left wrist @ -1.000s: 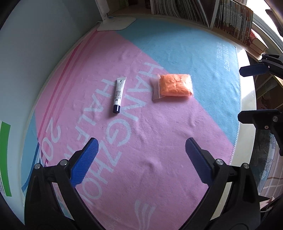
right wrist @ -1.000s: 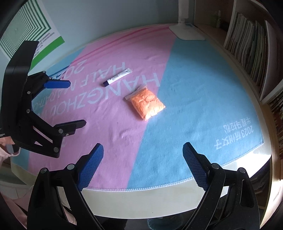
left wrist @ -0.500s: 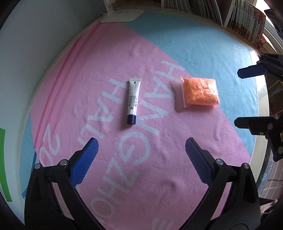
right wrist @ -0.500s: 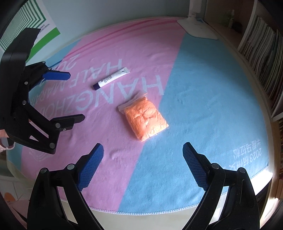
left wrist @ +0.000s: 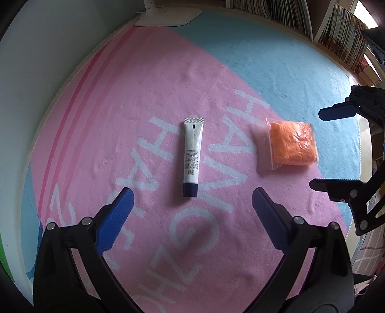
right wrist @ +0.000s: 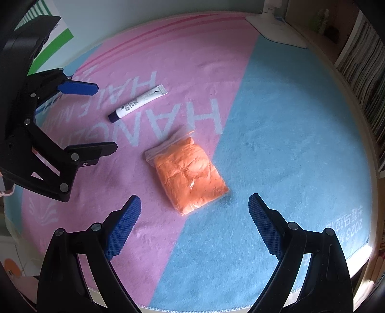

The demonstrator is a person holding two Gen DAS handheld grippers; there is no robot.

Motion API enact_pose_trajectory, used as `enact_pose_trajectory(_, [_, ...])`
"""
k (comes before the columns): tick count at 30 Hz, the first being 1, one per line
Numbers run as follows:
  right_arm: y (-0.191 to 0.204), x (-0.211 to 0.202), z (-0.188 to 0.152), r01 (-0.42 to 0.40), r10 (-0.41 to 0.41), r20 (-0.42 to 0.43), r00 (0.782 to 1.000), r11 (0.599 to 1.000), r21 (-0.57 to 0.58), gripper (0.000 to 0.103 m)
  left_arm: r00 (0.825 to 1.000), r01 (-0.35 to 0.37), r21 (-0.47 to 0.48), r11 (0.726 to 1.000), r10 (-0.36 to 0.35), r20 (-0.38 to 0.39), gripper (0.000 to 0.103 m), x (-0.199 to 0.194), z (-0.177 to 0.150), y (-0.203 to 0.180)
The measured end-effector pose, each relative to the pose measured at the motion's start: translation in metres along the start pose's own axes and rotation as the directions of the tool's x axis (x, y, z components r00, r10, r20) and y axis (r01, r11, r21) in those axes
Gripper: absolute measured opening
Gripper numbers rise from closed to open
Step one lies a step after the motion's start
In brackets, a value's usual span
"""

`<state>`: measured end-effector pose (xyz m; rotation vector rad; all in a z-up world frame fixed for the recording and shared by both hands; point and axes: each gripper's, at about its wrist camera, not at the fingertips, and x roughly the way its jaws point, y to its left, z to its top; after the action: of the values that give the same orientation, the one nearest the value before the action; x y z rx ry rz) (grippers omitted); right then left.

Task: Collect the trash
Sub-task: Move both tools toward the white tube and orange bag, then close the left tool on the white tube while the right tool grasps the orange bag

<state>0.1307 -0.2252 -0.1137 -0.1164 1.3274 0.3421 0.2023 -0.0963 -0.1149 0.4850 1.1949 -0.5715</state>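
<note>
Left hand-held gripper [left wrist: 191, 201] hovers low, jaws spread wide, blue pads [left wrist: 115, 216] facing inward, empty. Right hand-held gripper [right wrist: 193, 209] hangs alongside, equally wide open, nothing between its fingers [right wrist: 263, 222].

Tube [left wrist: 191, 154] print too small to read; lamp base [left wrist: 166, 18] cut off.

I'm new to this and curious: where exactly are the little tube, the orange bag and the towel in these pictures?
tube [left wrist: 192, 154], left wrist view, middle of its white body.
orange bag [right wrist: 189, 177], right wrist view, centre of the orange filling.
towel [right wrist: 288, 149], right wrist view, bare blue part.
</note>
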Motion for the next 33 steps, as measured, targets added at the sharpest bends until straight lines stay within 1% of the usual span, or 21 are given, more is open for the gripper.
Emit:
enact_pose_trajectory(7, [-0.002,0.009,0.004,-0.002,0.002,-0.008,1.000,1.000,-0.005,0.090,1.000,0.010,-0.001,1.000,-0.010,-0.006,0.096,0.009,0.009,0.007])
enact_pose_trajectory(14, [-0.002,0.012,0.008,0.019,-0.020,-0.010,1.000,1.000,-0.014,0.090,1.000,0.027,-0.002,1.000,-0.027,-0.012,0.096,0.016,0.015,0.011])
enact_pose_trajectory(16, [-0.002,0.013,0.009,0.014,-0.014,-0.007,1.000,1.000,-0.020,0.090,0.999,0.037,-0.004,0.999,-0.037,-0.009,0.093,0.018,0.018,0.012])
enact_pose_trajectory(17, [-0.004,0.013,0.009,0.022,-0.023,-0.002,1.000,1.000,-0.021,0.090,0.999,0.041,-0.005,0.999,-0.041,-0.009,0.093,0.021,0.027,0.012])
enact_pose_trajectory(19, [-0.005,0.015,0.011,0.029,-0.029,-0.005,1.000,0.999,-0.015,0.090,0.999,0.043,-0.013,0.999,-0.043,-0.006,0.091,0.023,0.033,0.016])
enact_pose_trajectory(21, [-0.005,0.016,0.014,0.024,-0.024,0.000,1.000,1.000,-0.006,0.090,0.998,0.057,-0.012,0.998,-0.057,-0.011,0.084,0.027,0.036,0.012])
enact_pose_trajectory(24, [-0.003,0.017,0.018,0.023,-0.023,0.011,1.000,1.000,-0.012,0.090,0.998,0.067,-0.006,0.998,-0.067,-0.009,0.081,0.031,0.042,0.011])
enact_pose_trajectory(27, [0.001,0.018,0.019,0.047,-0.046,0.017,0.999,0.998,-0.047,0.089,0.997,0.076,-0.001,0.997,-0.076,-0.002,0.076,0.030,0.045,0.010])
enact_pose_trajectory(28, [0.004,0.018,0.019,0.056,-0.055,0.017,0.998,0.997,-0.061,0.089,0.997,0.078,-0.004,0.997,-0.078,-0.002,0.076,0.030,0.047,0.010])
enact_pose_trajectory(29, [0.005,0.020,0.019,0.065,-0.064,0.018,0.998,0.995,-0.070,0.086,0.997,0.078,-0.006,0.997,-0.078,-0.003,0.075,0.030,0.048,0.010])
enact_pose_trajectory(31, [0.006,0.019,0.019,0.074,-0.072,0.024,0.997,0.994,-0.078,0.083,0.997,0.079,-0.010,0.997,-0.079,0.000,0.072,0.032,0.053,0.011])
enact_pose_trajectory(32, [0.005,0.019,0.019,0.074,-0.072,0.026,0.997,0.995,-0.074,0.079,0.997,0.079,-0.008,0.997,-0.079,0.002,0.069,0.028,0.045,0.007])
enact_pose_trajectory(33, [0.003,0.017,0.019,0.075,-0.073,0.033,0.997,0.995,-0.067,0.076,0.997,0.079,-0.006,0.997,-0.079,0.005,0.061,0.028,0.047,0.006])
